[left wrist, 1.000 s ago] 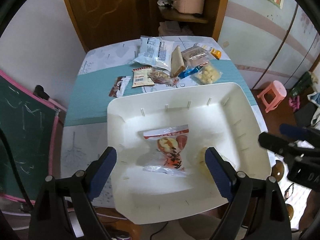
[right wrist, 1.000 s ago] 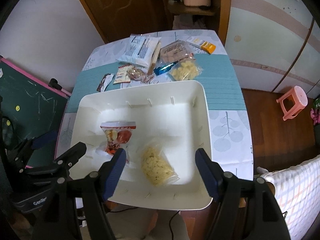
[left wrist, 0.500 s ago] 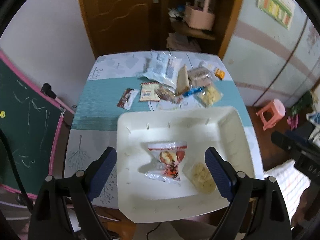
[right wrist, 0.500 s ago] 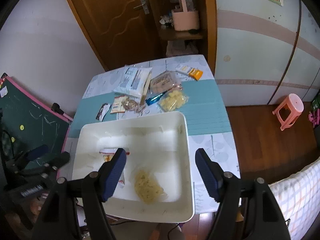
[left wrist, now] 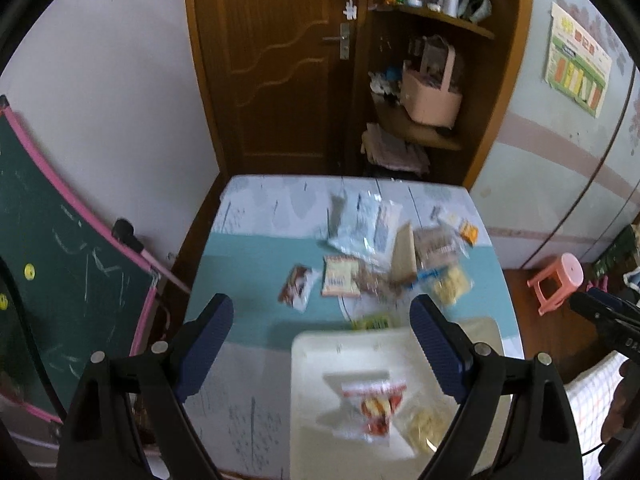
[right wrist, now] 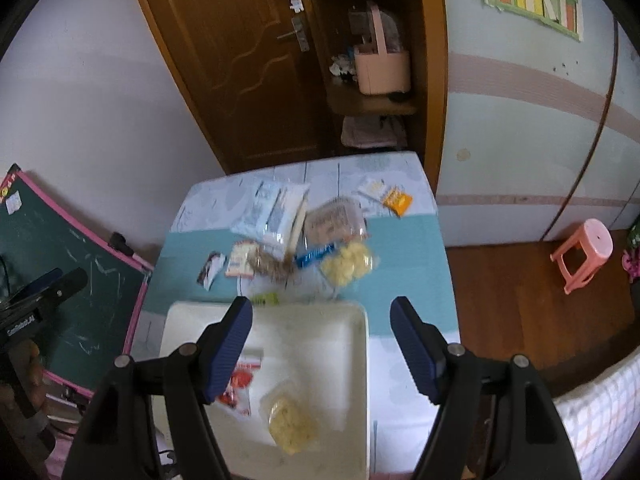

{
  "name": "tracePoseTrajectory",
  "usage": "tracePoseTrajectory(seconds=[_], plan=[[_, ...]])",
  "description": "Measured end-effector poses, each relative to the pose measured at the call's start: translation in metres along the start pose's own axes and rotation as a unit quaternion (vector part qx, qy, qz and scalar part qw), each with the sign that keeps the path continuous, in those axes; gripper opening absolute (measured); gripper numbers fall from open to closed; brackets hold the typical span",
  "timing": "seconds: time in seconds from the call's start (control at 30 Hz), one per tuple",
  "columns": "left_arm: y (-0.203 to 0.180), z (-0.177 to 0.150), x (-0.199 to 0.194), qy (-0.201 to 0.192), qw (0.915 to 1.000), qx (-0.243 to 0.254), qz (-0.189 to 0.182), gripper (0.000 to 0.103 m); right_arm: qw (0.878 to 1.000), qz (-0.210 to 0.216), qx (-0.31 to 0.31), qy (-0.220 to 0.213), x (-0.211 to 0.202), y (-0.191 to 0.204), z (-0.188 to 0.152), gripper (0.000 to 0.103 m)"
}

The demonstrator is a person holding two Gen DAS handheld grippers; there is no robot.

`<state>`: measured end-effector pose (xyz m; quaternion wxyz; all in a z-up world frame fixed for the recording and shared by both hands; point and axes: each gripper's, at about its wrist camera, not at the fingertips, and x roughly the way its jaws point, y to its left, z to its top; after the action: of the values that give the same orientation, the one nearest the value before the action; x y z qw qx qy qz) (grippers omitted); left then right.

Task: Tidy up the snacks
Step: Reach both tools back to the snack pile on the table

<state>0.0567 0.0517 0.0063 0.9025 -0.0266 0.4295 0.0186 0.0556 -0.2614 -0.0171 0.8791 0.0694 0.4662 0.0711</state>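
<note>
A white tray (left wrist: 316, 364) (right wrist: 344, 320) sits at the table's near edge. In it lie a red-and-white snack bag (left wrist: 374, 400) (right wrist: 238, 384) and a clear bag of yellow snacks (left wrist: 424, 426) (right wrist: 290, 424). Several more snack packets lie in a loose pile (left wrist: 384, 256) (right wrist: 304, 236) on the table beyond the tray. My left gripper (left wrist: 322, 344) is open and empty, high above the table. My right gripper (right wrist: 322, 340) is open and empty too, high above the tray.
The table (left wrist: 256, 248) has a teal and white cloth. A green chalkboard (left wrist: 48, 248) leans at the left. A wooden door (left wrist: 272, 60) and shelves (left wrist: 420, 128) stand behind. A pink stool (right wrist: 584, 252) stands on the floor at the right.
Both grippers have risen and drawn back from the tray, so the table and tray look smaller and farther. The two bags stay in the tray.
</note>
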Motion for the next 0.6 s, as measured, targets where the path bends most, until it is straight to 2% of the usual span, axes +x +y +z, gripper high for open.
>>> tracePoseTrajectory(seconds=[0.17,0.3,0.43,0.6], plan=[[0.011,0.038,0.029,-0.004,1.0000,0.005,0.001,0.089,1.000,0.003,0.002,-0.002,0.016,-0.001,0.042,0.072],[0.020,0.061,0.076,0.014,0.9997,0.018,0.010,0.089,1.000,-0.006,0.007,0.008,0.045,-0.007,0.074,0.072],[0.033,0.067,0.136,0.057,0.9983,0.008,-0.001,0.089,0.999,-0.009,0.024,0.043,0.099,-0.019,0.099,0.072],[0.044,0.052,0.221,0.135,0.9904,-0.011,-0.029,0.089,0.995,-0.018,0.047,0.089,0.172,-0.033,0.109,0.072]])
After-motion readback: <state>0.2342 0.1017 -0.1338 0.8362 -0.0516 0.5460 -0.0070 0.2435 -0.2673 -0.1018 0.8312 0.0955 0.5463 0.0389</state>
